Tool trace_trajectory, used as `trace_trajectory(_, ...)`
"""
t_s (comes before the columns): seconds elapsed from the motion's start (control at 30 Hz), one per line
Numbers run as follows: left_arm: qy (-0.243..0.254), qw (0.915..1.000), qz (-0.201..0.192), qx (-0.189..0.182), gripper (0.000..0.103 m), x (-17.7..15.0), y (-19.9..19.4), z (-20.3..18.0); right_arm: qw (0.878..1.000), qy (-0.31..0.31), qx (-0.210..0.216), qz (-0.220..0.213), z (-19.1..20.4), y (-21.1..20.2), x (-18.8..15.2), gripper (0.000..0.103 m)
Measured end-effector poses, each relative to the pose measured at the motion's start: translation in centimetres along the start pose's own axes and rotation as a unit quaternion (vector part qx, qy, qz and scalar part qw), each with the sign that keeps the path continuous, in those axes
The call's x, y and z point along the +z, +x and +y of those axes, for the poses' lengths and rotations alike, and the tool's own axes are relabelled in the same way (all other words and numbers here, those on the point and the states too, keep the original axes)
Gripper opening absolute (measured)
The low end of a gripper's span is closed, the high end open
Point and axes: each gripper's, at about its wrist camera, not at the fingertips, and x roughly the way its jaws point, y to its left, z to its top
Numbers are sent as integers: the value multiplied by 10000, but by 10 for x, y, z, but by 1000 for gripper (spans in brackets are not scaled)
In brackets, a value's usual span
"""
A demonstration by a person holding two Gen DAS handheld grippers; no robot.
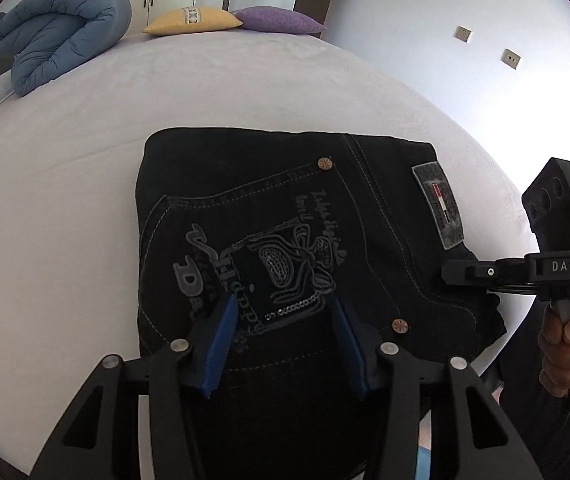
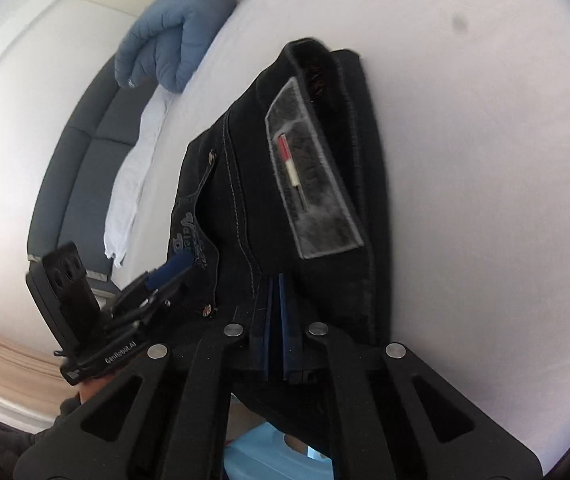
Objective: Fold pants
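Left wrist view: folded black denim pants [image 1: 285,240], embroidered pocket up, lie on the smooth lilac bed [image 1: 85,160] beneath the parted ribbed blue pads of the left gripper [image 1: 283,336]; right wrist view: right gripper [image 2: 279,320] closed together above the pants' near edge.

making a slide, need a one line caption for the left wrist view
Open left claw over folded black pants on a bed.

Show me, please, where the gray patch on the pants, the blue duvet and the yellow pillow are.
gray patch [image 2: 315,184], right wrist view, its middle.
blue duvet [image 1: 61,32], left wrist view, top fold.
yellow pillow [image 1: 193,20], left wrist view, its middle.
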Motion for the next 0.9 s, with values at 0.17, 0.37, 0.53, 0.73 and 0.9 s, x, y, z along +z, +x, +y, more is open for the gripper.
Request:
trace_trajectory(0.17, -51, 9997, -214, 82, 46, 31, -12, 16, 9998, 74, 96, -126, -8, -8, -8, 0)
trace_trajectory(0.37, -449, 9987, 147, -205, 19, 82, 35, 67, 9998, 121, 53, -159, -8, -5, -9, 0)
trace_trajectory(0.53, -68, 9992, 85, -374, 13, 51, 23, 60, 9996, 187, 102, -195, -21, -16, -8, 0)
trace_trajectory(0.73, 708, 9974, -24, -117, 12, -21, -16, 10, 9993, 232, 197, -195, -32, -17, -6, 0)
trace_trajectory(0.9, 86, 9996, -195, -202, 10, -50, -31, 6, 9995, 159, 127, -230, -32, -19, -8, 0)
